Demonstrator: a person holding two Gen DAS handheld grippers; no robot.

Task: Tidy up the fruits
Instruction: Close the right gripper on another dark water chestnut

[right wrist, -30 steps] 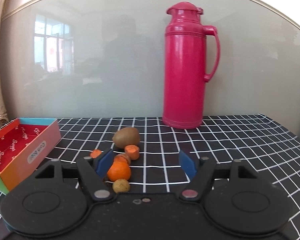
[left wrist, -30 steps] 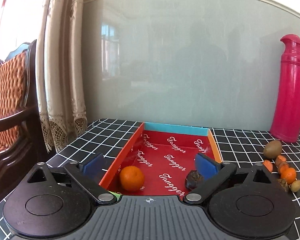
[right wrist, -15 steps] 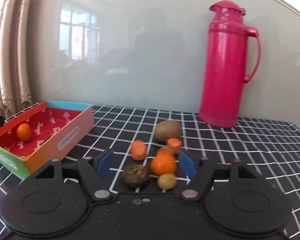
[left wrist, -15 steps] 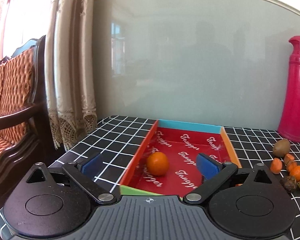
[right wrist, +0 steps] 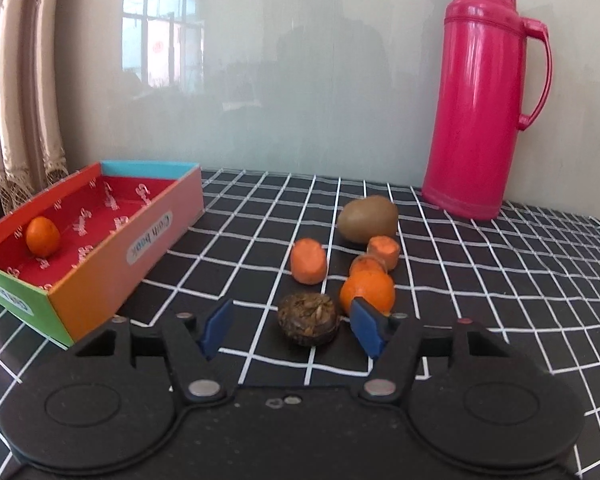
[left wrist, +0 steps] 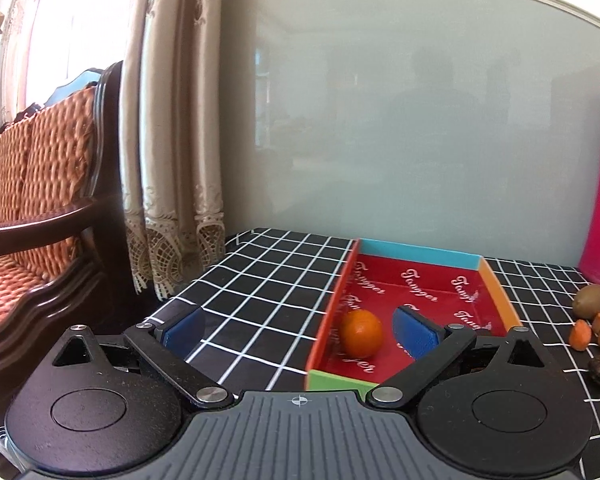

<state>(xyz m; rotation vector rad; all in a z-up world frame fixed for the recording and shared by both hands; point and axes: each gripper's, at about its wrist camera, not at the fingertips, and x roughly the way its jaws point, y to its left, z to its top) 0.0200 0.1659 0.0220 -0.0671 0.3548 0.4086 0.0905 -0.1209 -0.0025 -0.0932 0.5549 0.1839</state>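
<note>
Right wrist view: right gripper, fingers spread and empty, faces the dark round fruit lying straight ahead between them; left gripper, also spread, hovers beside the box.

Counted: two oranges, three carrot pieces, one kiwi, one brown dried fruit, one box, one flask.
</note>
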